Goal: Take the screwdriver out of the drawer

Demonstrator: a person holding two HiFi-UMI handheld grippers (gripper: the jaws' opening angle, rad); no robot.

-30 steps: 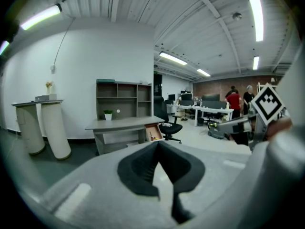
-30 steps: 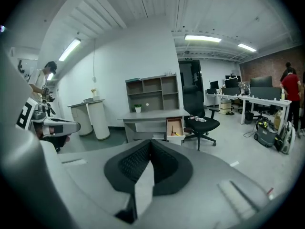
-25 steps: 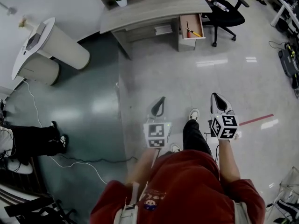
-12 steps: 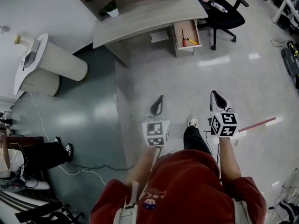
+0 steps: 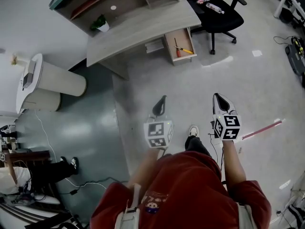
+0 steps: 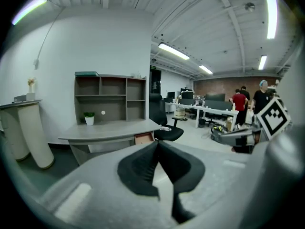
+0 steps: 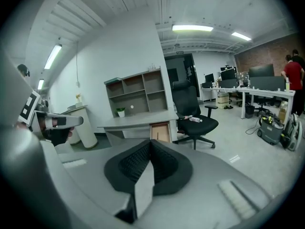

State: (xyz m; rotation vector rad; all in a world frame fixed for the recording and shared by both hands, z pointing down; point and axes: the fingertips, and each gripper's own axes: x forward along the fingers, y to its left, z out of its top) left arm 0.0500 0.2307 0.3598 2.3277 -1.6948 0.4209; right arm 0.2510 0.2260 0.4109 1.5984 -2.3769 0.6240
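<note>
The open wooden drawer (image 5: 179, 46) juts out from the grey desk (image 5: 143, 27) far ahead of me. A screwdriver (image 5: 184, 50) with yellow and red on it lies inside. Both grippers are held out in front of my body, well short of the desk. In the head view, my left gripper (image 5: 160, 106) is shut and empty. My right gripper (image 5: 220, 104) is likewise shut with nothing in it. The left gripper view shows the desk (image 6: 109, 130) and drawer (image 6: 144, 138) beyond the closed fingertips. From the right gripper view, the drawer (image 7: 160, 131) sits straight ahead.
A black office chair (image 5: 214, 11) stands just right of the drawer. A white rounded stand (image 5: 52, 82) is at the left. Someone's legs (image 5: 33, 173) and a cable lie at the lower left. A red-and-white stick (image 5: 262, 129) lies on the floor to the right.
I have walked towards the desk, and both grippers moved forward with me. The desk's shelves have come further into the head view. Both jaws stayed shut.
</note>
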